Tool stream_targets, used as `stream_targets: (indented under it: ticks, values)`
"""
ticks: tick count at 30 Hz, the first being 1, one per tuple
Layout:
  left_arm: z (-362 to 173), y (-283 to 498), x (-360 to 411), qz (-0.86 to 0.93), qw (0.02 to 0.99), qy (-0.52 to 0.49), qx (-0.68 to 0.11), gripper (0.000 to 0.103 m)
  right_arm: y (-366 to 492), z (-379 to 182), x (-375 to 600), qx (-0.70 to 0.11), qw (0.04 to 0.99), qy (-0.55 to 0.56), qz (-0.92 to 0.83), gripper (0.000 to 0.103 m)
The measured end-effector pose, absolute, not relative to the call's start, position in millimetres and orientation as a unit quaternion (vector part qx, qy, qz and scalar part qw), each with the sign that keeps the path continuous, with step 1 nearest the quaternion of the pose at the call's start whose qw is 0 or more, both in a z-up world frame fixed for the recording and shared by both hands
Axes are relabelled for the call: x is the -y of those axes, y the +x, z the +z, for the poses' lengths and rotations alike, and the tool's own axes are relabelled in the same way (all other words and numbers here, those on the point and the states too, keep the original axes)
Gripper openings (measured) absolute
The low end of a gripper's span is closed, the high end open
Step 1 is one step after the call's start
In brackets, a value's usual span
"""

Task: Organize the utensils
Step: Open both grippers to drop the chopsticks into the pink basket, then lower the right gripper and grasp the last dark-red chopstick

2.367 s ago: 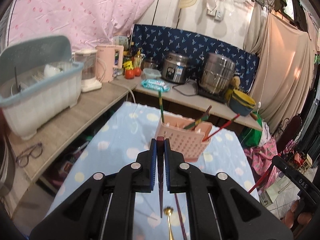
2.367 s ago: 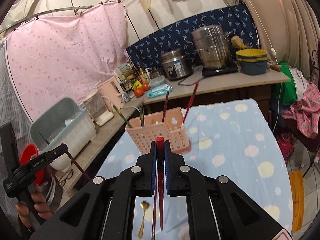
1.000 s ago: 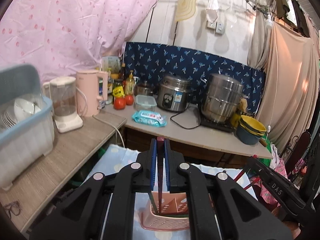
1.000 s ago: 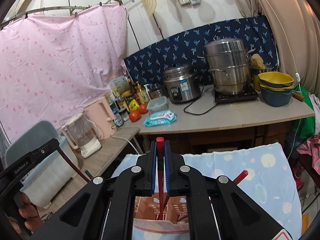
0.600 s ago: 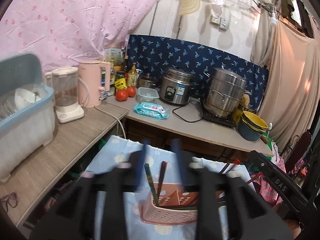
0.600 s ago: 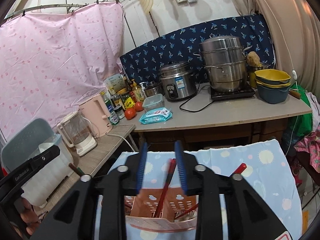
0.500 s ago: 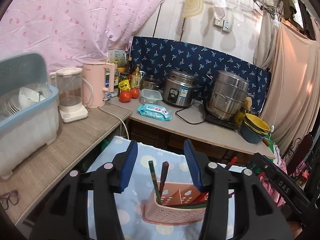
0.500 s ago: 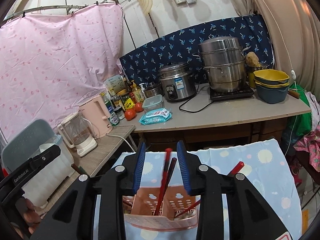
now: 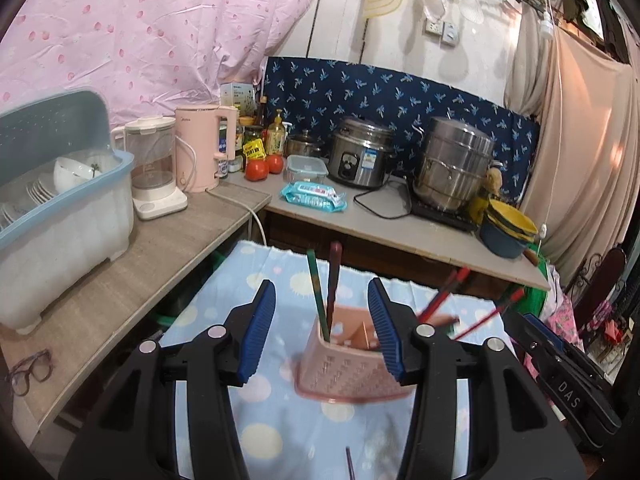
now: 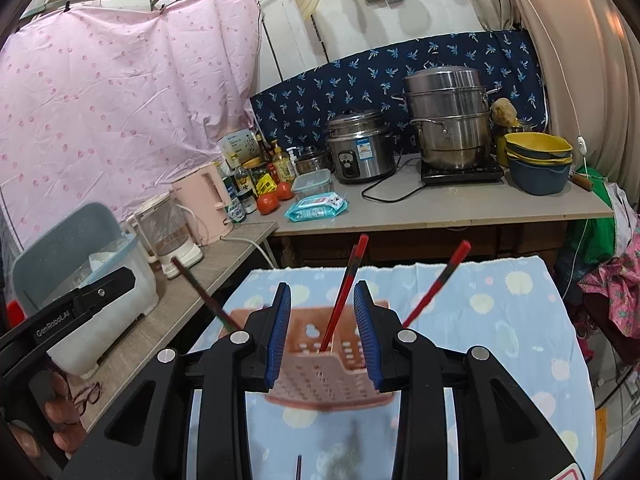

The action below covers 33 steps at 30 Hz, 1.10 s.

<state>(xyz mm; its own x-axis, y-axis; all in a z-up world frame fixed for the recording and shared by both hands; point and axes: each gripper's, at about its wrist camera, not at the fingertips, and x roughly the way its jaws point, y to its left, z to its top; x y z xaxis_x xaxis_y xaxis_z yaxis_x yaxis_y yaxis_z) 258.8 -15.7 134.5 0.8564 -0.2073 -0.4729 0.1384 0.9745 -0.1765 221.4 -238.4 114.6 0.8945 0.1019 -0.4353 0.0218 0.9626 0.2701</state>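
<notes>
A pink perforated utensil basket (image 9: 344, 354) stands on the blue spotted tablecloth (image 9: 280, 412). It holds several chopsticks: a green one (image 9: 317, 292) and a dark red one (image 9: 333, 280) upright on its left, red ones (image 9: 440, 300) leaning right. My left gripper (image 9: 322, 330) is open and empty, just above and in front of the basket. In the right wrist view the basket (image 10: 324, 368) sits between the open blue pads of my right gripper (image 10: 322, 334), with a red chopstick (image 10: 344, 292) standing up between them. Another chopstick tip (image 10: 299, 466) lies on the cloth below.
A counter to the left carries a dish rack (image 9: 60, 200), blender (image 9: 154, 172) and pink kettle (image 9: 202, 152). The back counter holds a rice cooker (image 9: 360, 156), steamer pot (image 9: 456, 168), tomatoes, wipes and stacked bowls (image 9: 508, 232). Glasses (image 9: 30, 372) lie at the counter's near edge.
Both grippers rose over the basket, opened and let their chopsticks drop into it. Since then both have opened wider and pulled back slightly; the basket shows lower and nearer.
</notes>
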Motion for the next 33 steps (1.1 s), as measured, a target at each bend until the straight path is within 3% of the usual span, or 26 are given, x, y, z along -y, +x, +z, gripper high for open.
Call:
stream_targets:
  ticks: [14,33]
  values:
    - [77,195,11,-0.079,0.942,-0.055,-0.32,0.046,139,65,210,-0.285,0.952,0.104,0.037,0.033]
    - [-42,118,-8,-0.043,0.893,-0.022,-0.448,0.046,45,-52,168,-0.416,0.904,0.082,0.05,0.033]
